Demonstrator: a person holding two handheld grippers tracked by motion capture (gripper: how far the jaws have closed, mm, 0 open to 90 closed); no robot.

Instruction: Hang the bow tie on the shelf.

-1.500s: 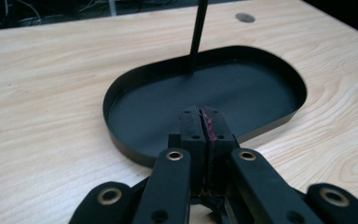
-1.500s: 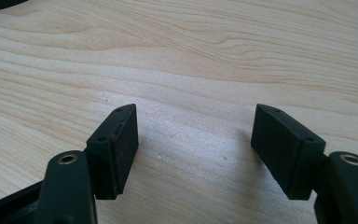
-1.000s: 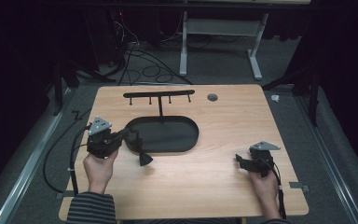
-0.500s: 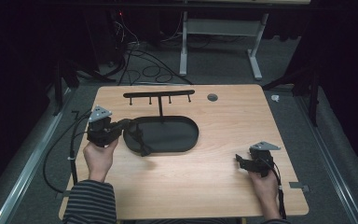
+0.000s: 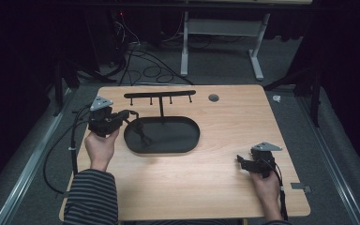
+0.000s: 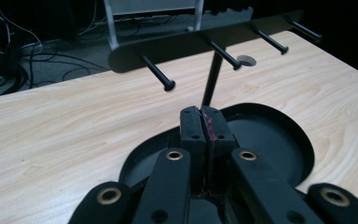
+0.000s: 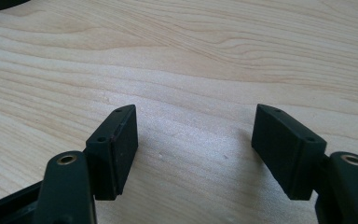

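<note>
Pale wooden surface (image 5: 206, 183) carries my black hook stand (image 6: 214, 39), its bar running crosswise just ahead of and above my left gripper (image 6: 200, 119), whose jaws are pinched on a thin reddish cord (image 6: 209, 126); my right gripper (image 7: 193, 135) rests spread, well apart
</note>
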